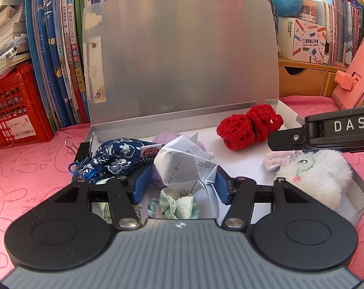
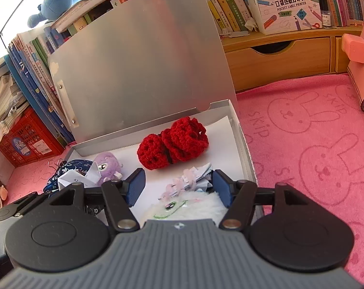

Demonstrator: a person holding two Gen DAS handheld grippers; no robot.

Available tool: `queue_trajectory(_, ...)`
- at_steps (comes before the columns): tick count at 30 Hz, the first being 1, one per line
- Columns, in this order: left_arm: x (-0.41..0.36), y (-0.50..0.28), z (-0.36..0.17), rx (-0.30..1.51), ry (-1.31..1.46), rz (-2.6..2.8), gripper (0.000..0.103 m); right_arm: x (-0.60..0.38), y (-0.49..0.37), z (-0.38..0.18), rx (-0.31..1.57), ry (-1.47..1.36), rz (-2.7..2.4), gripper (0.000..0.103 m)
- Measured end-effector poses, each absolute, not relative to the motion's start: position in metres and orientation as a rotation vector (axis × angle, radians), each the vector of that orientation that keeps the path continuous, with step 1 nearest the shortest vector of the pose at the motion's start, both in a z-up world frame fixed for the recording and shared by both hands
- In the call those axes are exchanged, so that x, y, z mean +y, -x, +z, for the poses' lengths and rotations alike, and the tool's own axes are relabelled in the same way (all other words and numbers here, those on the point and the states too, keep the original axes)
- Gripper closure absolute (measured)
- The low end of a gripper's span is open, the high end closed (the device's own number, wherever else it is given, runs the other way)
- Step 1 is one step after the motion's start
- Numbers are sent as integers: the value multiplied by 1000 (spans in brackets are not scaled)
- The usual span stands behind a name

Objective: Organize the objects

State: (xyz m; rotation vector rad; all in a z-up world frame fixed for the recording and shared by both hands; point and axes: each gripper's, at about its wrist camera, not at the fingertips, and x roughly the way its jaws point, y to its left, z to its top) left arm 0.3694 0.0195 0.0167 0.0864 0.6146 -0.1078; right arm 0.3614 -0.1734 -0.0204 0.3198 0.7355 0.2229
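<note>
Inside the open box [image 1: 287, 118] lie one red crochet piece [image 1: 249, 126] by its back wall, one white plush [image 1: 321, 178] at its right edge, one folded paper [image 1: 184, 166], one blue pouch [image 1: 114, 159]; a purple toy [image 2: 107, 165] shows partly. Left gripper [image 1: 179, 183] fingers flank the paper, right gripper [image 2: 178, 187] fingers apart over the plush.

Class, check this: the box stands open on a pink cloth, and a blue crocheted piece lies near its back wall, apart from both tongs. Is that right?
Not quite: the crocheted piece is red, not blue, as the right wrist view shows. The rest holds: the box stands open on the pink cloth, and the piece lies near its back wall, apart from both tongs.
</note>
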Motion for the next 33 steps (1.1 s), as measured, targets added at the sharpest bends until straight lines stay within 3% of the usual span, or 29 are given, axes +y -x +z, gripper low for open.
queue_trajectory(8, 18, -364, 23, 616, -59, -107, 27, -174, -353, -13, 713, -308, 218, 25)
queue_trajectory(16, 14, -352, 32, 595, -42, -111, 8, -180, -338, -3, 672, -287, 195, 17)
queue_trajectory(33, 17, -327, 46, 582, 0, -74, 5, -184, -309, 12, 616, -238, 164, 6)
